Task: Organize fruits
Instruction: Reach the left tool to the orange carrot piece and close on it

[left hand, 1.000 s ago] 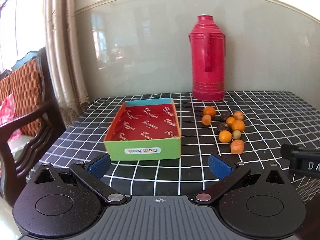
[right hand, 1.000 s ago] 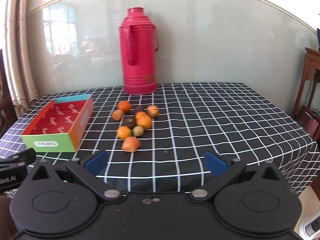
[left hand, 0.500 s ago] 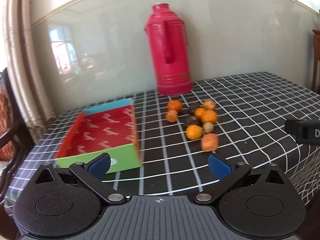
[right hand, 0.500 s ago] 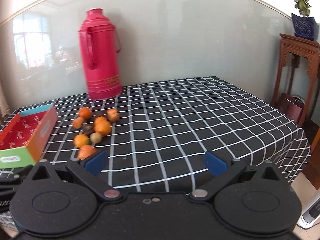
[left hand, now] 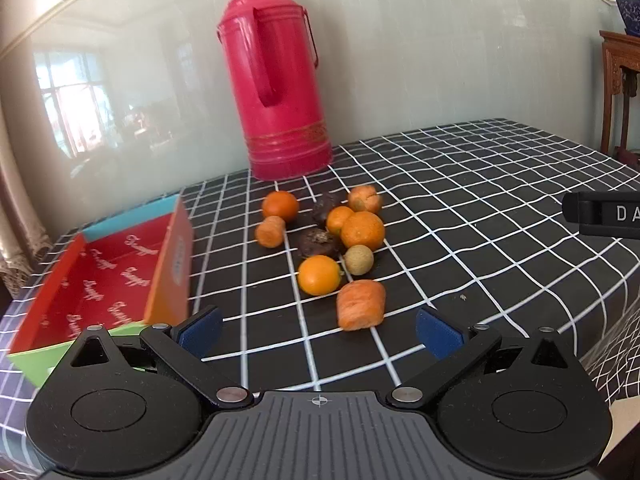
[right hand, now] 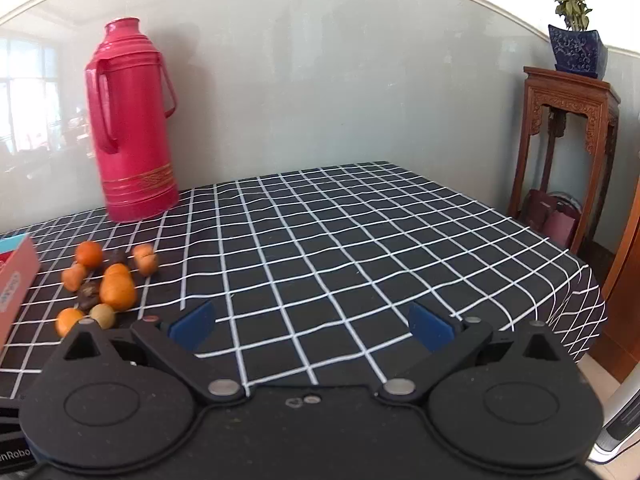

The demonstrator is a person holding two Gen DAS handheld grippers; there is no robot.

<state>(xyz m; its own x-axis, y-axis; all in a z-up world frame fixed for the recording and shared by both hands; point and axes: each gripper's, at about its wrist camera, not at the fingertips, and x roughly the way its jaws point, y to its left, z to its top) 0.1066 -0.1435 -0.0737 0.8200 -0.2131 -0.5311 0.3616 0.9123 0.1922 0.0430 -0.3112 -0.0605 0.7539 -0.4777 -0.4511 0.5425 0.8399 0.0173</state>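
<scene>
A small heap of fruits (left hand: 340, 240) lies on the black, white-gridded tablecloth (left hand: 460, 208), in front of the red thermos flask (left hand: 276, 80) that stands upright by the wall. Within the heap, a round orange (left hand: 319, 275) and a pale green-brown fruit (left hand: 359, 259) sit side by side at the near edge, a larger mandarin (left hand: 362, 230) lies just behind them, and two dark, wrinkled fruits (left hand: 319, 242) rest in the middle. An orange, stubby, carrot-like piece (left hand: 361, 305) lies nearest the camera, just apart from the rest. To the left of the heap sits an open cardboard box (left hand: 168, 264) with a red printed lining, nothing in it where its floor shows. The left gripper (left hand: 318, 332) hovers low over the near table edge, its blue-padded jaws spread wide and holding nothing, the carrot-like piece just ahead between them. The right gripper (right hand: 312, 326) is likewise wide open and empty, facing bare cloth to the right of the fruit. Beyond the table's right end stands a carved wooden stand (right hand: 568, 140) with a potted plant (right hand: 576, 36).
</scene>
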